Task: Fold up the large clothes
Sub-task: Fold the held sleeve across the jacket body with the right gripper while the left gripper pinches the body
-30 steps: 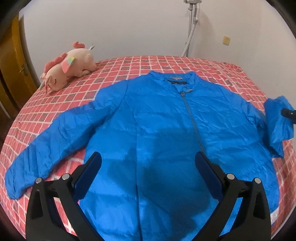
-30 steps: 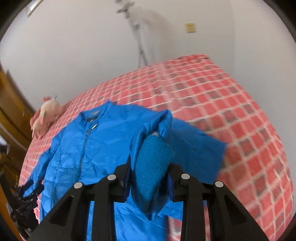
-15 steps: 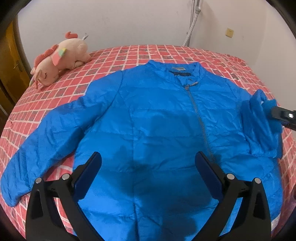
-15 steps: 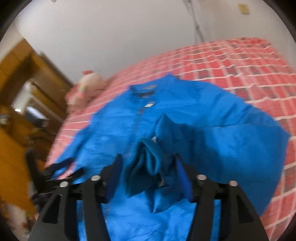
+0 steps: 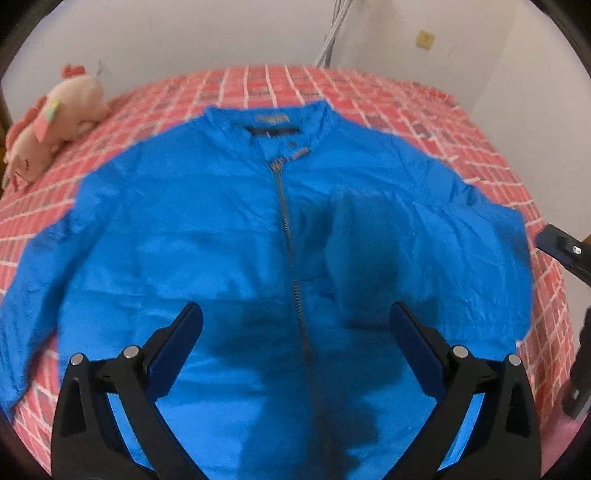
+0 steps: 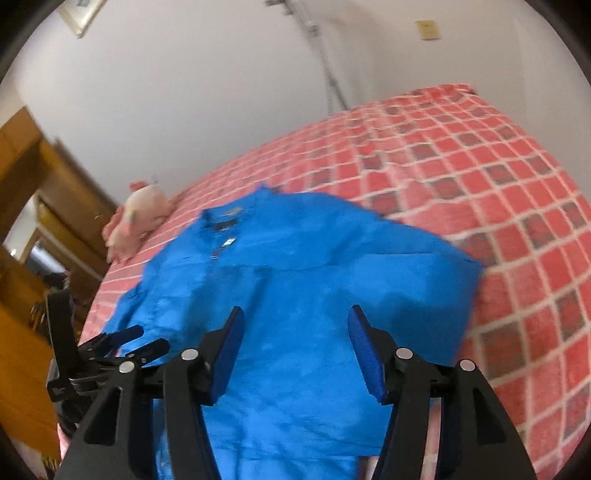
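Blue zip jacket (image 5: 229, 229) on checked bed (image 6: 480, 177), ahead of both jaws; left gripper (image 5: 295, 332) and right gripper (image 6: 295, 343) jaws apart, empty.

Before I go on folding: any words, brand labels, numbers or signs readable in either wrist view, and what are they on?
No text can be read in either view.
Grey neck label inside the collar of the blue zip-up padded jacket: print present, too blurred to read.
Dark band under the neck label: no lettering can be made out.
Framed picture on the white wall: cut off by the image edge, nothing legible.
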Tool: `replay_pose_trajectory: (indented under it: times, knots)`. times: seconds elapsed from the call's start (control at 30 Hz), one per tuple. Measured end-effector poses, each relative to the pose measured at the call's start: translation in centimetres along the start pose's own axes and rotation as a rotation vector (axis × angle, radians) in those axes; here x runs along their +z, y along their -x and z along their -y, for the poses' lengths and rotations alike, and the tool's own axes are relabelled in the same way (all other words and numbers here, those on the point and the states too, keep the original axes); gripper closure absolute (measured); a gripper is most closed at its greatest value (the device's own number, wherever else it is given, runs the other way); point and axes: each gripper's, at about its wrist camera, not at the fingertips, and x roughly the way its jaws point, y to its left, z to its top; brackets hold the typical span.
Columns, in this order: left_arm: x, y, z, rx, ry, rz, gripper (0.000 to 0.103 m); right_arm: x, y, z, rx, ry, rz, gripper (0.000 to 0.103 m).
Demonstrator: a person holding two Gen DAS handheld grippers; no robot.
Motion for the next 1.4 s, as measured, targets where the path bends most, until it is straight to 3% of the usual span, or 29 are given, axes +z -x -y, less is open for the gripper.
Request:
replay_pose_trajectory:
  times: [0.17, 0.2, 0.27, 0.33, 0.37, 0.4, 0.47, 0.53, 0.67, 0.87, 1.03, 1.23, 1.4]
  knots:
    - [1.6, -3.3, 1.7, -0.052, 0.004, -0.061, 0.008, 0.4, 0.5, 1.1, -0.035, -0.008, 0.031, 0.044]
    - [1.7, -3.8, 1.9, -0.067, 0.007, -0.069, 0.021, 0.4, 0.6, 1.0, -0.036, -0.004, 0.033, 0.044]
    - [1.8, -4.6, 2.2, -0.095, 0.026, -0.078, 0.032, 0.4, 0.5, 1.1, -0.034, -0.004, 0.032, 0.044]
    - [1.7, -4.5, 2.4, -0.072, 0.022, -0.048, 0.043, 0.4, 0.4, 1.4, -0.038, -0.010, 0.033, 0.044]
    - [1.6, -4.2, 2.4, -0.079, 0.013, -0.021, 0.066, 0.4, 0.4, 1.5, -0.040, -0.015, 0.034, 0.044]
    - [1.6, -4.0, 2.2, -0.117, 0.017, -0.009, 0.081, 0.5, 0.4, 1.6, -0.041, -0.018, 0.035, 0.044]
    - [1.5, -3.1, 1.2, -0.166, 0.058, 0.021, 0.090, 0.5, 0.5, 1.9, -0.036, -0.026, 0.043, 0.044]
    - [1.6, -2.1, 0.4, -0.180, 0.076, 0.051, 0.092, 0.6, 0.7, 2.1, -0.024, -0.028, 0.058, 0.044]
    - [1.4, 1.5, -2.7, -0.137, 0.122, 0.154, 0.094, 0.8, 1.4, 2.3, 0.013, -0.031, 0.098, 0.044]
    - [0.7, 4.9, -7.2, -0.003, 0.162, 0.236, 0.094, 0.5, -0.4, 1.4, 0.075, -0.010, 0.072, 0.044]
    - [0.2, 3.2, -9.8, 0.033, 0.203, 0.173, 0.093, -0.5, -4.0, -0.1, 0.067, 0.033, -0.012, 0.046]
    - [-1.1, -0.2, -12.3, 0.105, 0.216, 0.078, 0.085, -1.8, -7.9, -0.1, -0.038, 0.057, -0.134, 0.054]
    - [-1.8, -1.2, -12.6, 0.122, 0.201, 0.073, 0.080, -2.5, -8.6, -0.8, -0.090, 0.098, -0.135, 0.055]
